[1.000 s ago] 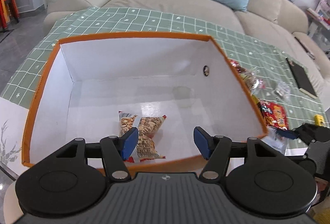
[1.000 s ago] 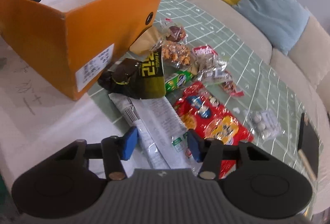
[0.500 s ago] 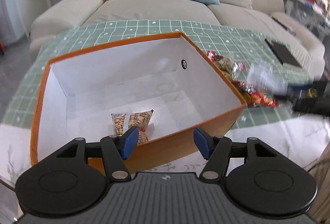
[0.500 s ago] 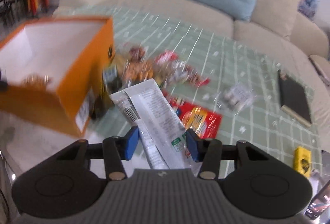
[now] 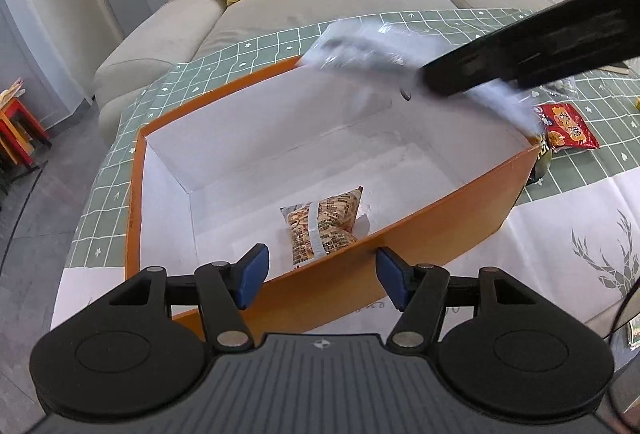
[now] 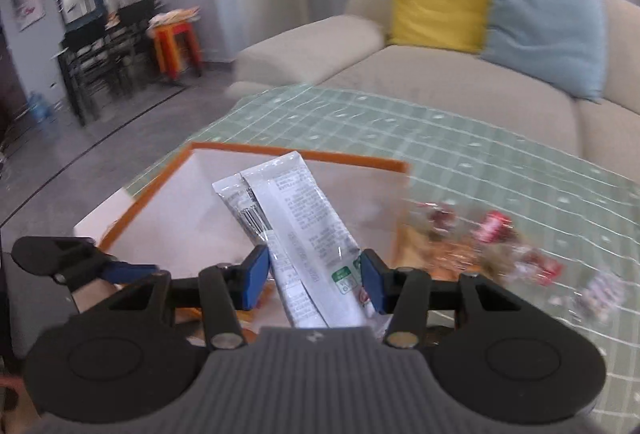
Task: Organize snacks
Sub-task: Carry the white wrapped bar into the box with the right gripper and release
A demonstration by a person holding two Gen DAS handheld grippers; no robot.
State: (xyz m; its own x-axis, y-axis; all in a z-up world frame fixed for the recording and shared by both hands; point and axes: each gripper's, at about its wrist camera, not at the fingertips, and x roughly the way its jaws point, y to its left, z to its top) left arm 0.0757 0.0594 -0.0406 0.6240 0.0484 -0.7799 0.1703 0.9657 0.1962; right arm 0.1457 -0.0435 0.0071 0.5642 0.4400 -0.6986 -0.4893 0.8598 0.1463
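Comparing with a second ago, we find the right tongs [image 6: 313, 276], clenched on the white packet [image 6: 294, 218], now raised from the tabletop to above the orange box [image 5: 440, 222]; release remains. Left tongs [image 5: 320, 276] hang released.

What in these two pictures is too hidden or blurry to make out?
- Left view: the white packet is motion-blurred; its print is unreadable.
- Left view: the box wall hides the peanut bag's lower end.
- Right view: the snacks on the tablecloth are smeared.
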